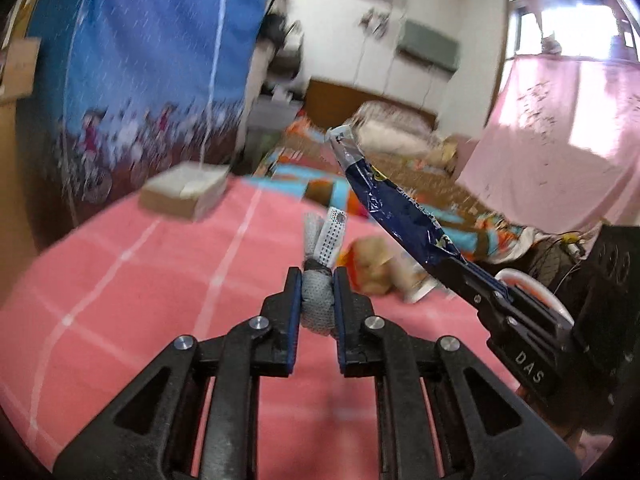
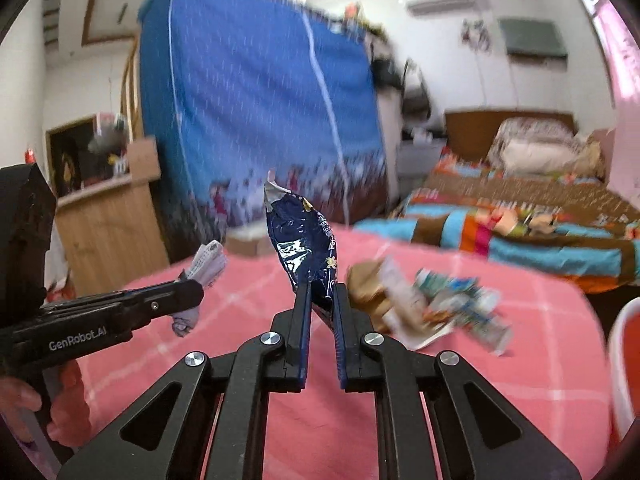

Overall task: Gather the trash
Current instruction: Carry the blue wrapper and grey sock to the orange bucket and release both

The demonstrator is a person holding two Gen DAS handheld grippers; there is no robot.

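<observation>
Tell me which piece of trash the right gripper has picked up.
The dark blue foil snack wrapper, clamped upright in the right gripper; the left gripper holds crumpled whitish paper instead.

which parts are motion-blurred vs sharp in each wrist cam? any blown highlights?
Left wrist view: left hand-held gripper and its crumpled grey-white paper wad sharp; blue patterned curtain and pink checked bedspread smeared; window blown out.
Right wrist view: right hand-held gripper and crinkled dark-blue foil snack wrapper sharp; trash pile blurred.
</observation>
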